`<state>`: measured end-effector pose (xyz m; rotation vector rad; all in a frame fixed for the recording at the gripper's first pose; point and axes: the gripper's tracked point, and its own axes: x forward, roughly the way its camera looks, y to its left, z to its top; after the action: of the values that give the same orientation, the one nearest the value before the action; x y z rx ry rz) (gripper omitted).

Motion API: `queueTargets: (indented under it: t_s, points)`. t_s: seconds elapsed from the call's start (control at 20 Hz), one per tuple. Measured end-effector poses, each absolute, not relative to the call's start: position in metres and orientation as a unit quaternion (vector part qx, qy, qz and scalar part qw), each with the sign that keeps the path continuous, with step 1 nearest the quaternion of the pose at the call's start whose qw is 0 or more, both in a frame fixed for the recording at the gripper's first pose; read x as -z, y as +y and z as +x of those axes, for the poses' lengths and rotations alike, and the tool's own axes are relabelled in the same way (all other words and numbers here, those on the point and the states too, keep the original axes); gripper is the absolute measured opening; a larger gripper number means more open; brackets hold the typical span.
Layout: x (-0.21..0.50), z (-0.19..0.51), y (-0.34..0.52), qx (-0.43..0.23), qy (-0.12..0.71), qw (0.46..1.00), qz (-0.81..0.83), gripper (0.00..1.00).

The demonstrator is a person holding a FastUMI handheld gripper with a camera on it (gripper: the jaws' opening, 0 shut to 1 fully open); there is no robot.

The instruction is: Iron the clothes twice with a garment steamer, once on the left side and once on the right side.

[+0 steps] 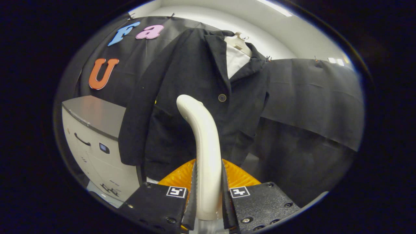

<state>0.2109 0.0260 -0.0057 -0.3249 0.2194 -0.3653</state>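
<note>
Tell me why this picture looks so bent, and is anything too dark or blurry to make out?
Gripper view: a fisheye lens bows straight lines, like the cabinet top. The jacket is sharp but so dark its folds barely show. The steamer, clamped in the hand-held gripper, catches soft glare along its curve. A ceiling light is blown out.

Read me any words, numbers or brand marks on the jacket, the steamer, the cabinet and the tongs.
Jacket: none.
Steamer, clamped between the tongs: none.
Tongs: square coded markers, no words.
Cabinet: small dark marks low on its front, too blurred to read.
</note>
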Motion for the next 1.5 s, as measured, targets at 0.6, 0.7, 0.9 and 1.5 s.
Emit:
queueTargets:
  t_s: [0.6, 0.7, 0.9, 1.5]
  points:
    - [0.106, 0.182, 0.004, 0.185, 0.206, 0.941, -0.194, 0.35]
    - [0.124, 0.176, 0.000, 0.183, 0.225, 0.937, -0.193, 0.35]
    - [0.159, 0.167, -0.006, 0.178, 0.262, 0.929, -0.192, 0.35]
    - [0.183, 0.134, -0.027, 0.167, 0.281, 0.930, -0.169, 0.35]
